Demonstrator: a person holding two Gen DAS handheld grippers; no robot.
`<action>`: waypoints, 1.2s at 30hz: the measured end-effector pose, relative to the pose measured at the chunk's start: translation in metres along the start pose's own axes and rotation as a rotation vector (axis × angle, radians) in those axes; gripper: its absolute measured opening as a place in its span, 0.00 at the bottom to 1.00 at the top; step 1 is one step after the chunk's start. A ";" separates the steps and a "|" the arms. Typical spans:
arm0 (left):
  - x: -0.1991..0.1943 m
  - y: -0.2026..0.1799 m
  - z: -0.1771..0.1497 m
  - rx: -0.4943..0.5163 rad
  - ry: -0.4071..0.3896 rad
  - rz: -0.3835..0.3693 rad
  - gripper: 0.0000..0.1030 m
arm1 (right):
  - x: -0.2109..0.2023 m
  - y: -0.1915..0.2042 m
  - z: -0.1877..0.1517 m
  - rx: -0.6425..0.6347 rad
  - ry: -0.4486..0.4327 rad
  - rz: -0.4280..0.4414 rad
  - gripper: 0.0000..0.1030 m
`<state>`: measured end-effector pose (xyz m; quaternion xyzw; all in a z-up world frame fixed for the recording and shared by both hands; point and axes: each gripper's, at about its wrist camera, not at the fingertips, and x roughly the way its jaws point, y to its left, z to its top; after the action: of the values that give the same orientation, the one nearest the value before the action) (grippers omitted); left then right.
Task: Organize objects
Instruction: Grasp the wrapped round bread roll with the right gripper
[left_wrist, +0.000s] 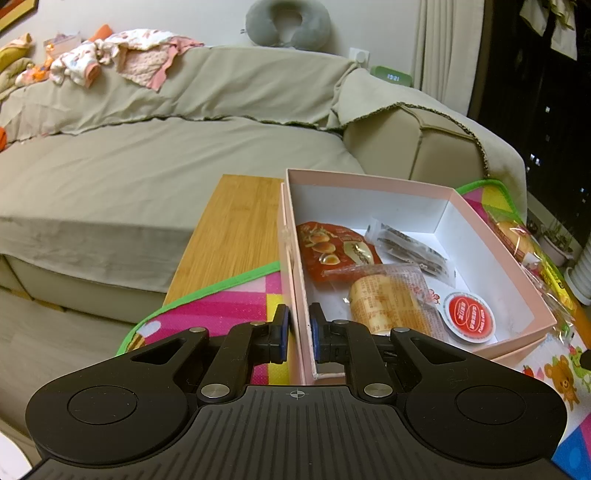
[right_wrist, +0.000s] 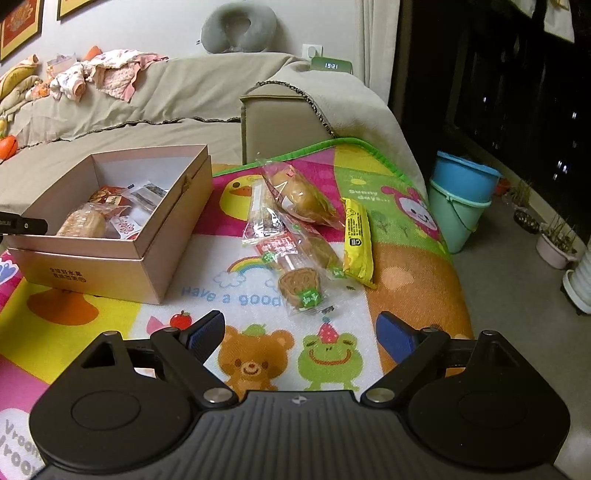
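A pink cardboard box (left_wrist: 491, 254) stands on a colourful play mat (left_wrist: 229, 306). It holds a red snack pouch (left_wrist: 332, 247), a wrapped bun (left_wrist: 388, 302), a dark packet (left_wrist: 410, 247) and a round red-lidded cup (left_wrist: 468, 320). My left gripper (left_wrist: 299, 334) is shut on the box's left wall, one pad inside, one outside. In the right wrist view the box (right_wrist: 159, 236) sits to the left. My right gripper (right_wrist: 301, 334) is open and empty above the mat, just short of a round cookie pack (right_wrist: 300, 287), a clear bread pack (right_wrist: 295, 251), a wrapped bun (right_wrist: 299, 195) and a yellow bar (right_wrist: 356, 240).
A beige covered sofa (left_wrist: 147, 155) stands behind the table, with clothes (left_wrist: 122, 55) and a grey neck pillow (left_wrist: 288, 22) on top. A bare wood strip (left_wrist: 232, 225) lies left of the box. Blue and green buckets (right_wrist: 460, 195) and plant pots (right_wrist: 557, 240) stand on the floor at right.
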<state>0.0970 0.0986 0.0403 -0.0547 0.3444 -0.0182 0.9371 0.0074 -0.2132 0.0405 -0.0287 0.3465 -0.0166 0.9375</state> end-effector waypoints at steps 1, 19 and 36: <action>0.000 0.000 0.000 0.000 0.000 0.000 0.14 | 0.001 0.000 0.002 -0.004 -0.002 0.002 0.87; -0.001 0.000 0.001 0.008 0.001 -0.014 0.14 | 0.159 -0.004 0.140 0.110 0.063 0.071 0.87; 0.000 0.000 0.002 0.010 0.002 -0.022 0.14 | 0.046 -0.031 0.076 0.097 0.091 0.121 0.48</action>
<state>0.0980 0.0983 0.0416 -0.0539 0.3445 -0.0303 0.9368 0.0917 -0.2429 0.0700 0.0387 0.3888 0.0222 0.9202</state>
